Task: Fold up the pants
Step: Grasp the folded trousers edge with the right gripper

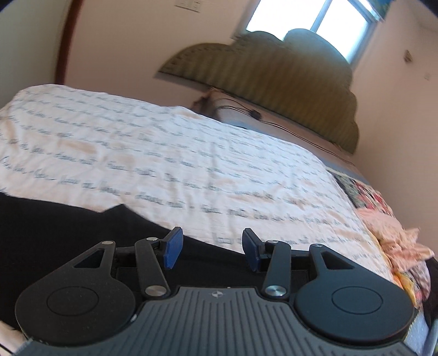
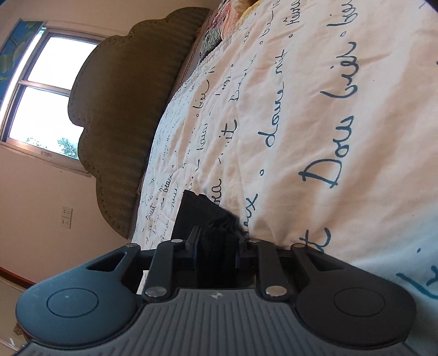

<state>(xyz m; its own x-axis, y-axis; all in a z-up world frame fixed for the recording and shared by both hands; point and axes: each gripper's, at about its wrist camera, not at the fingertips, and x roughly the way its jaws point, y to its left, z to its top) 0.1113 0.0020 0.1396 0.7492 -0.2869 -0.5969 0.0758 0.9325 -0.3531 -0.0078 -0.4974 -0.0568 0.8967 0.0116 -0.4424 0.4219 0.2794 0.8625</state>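
The black pants [image 1: 68, 224] lie on the bed's white cover with blue script, filling the lower left of the left wrist view. My left gripper [image 1: 212, 250] hovers over their edge, its blue pads [image 1: 173, 247] apart with nothing between them. In the right wrist view, my right gripper [image 2: 217, 243] is shut on a bunched fold of the black pants [image 2: 204, 210], the cloth pinched between the pads and spreading out ahead onto the cover.
The bed cover [image 1: 191, 153] stretches wide ahead. A green padded headboard [image 1: 273, 79] and a window [image 1: 314, 24] stand behind. Crumpled pink and patterned bedding [image 1: 394, 232] lies at the bed's right edge. A cable [image 1: 273, 123] runs along the headboard.
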